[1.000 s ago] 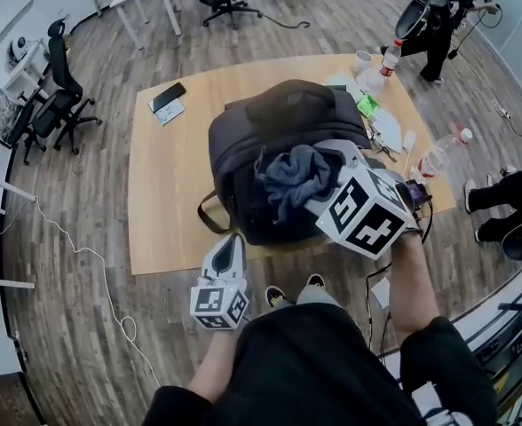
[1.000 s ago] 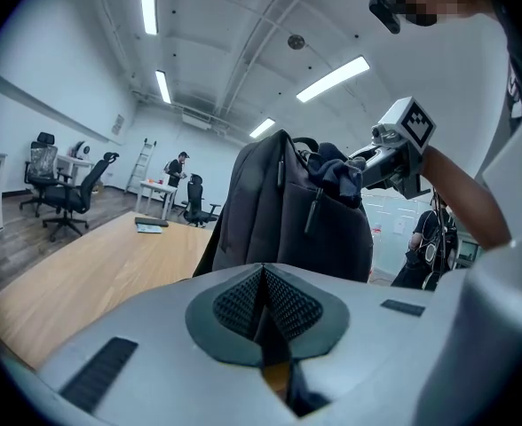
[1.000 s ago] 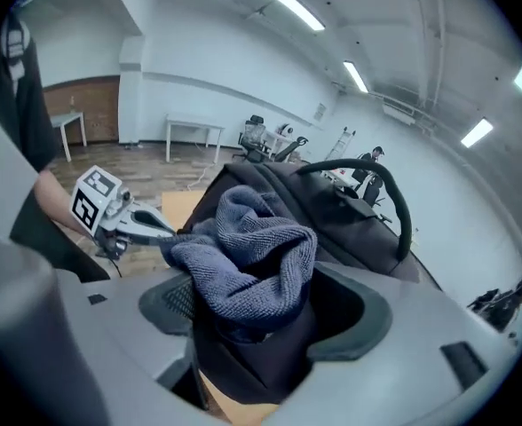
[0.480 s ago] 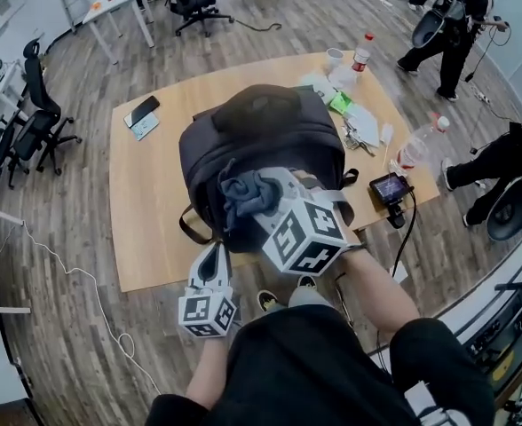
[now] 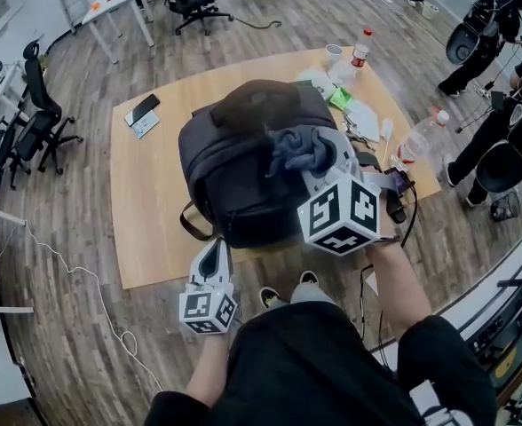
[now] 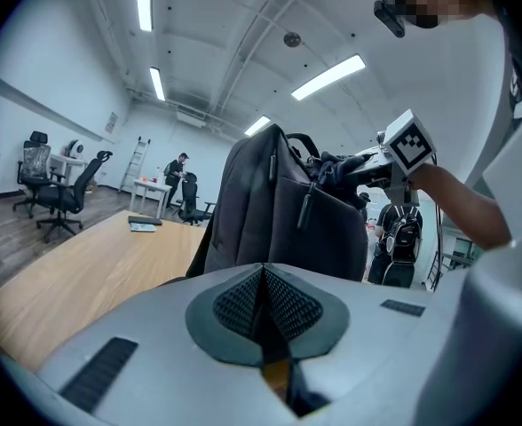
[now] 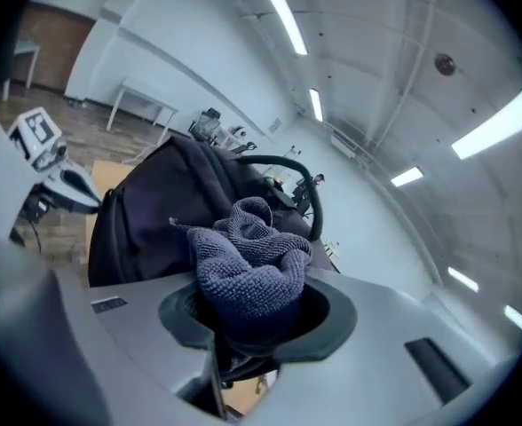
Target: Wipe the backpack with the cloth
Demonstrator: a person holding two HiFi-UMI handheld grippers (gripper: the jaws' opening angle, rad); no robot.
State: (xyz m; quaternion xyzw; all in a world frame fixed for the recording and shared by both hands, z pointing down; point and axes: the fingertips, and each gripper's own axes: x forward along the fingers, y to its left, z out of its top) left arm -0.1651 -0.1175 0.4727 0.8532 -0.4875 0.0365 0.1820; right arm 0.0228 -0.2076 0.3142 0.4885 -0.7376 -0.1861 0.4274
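A dark backpack stands upright on the wooden table; it also fills the left gripper view and lies behind the cloth in the right gripper view. My right gripper is high on the pack's right side. Its jaws have just been closing and now pinch a bunched grey-blue cloth, which rests against the pack. My left gripper hovers shut and empty off the table's near edge, below the backpack, its pads pressed together.
A phone on a notebook lies at the table's far left. Bottles, a cup, papers and a small screen device crowd the right side. Office chairs and people stand around.
My right gripper with the cloth swept down to the backpack's lower front, then up and right to its upper right side. The left gripper stayed put.
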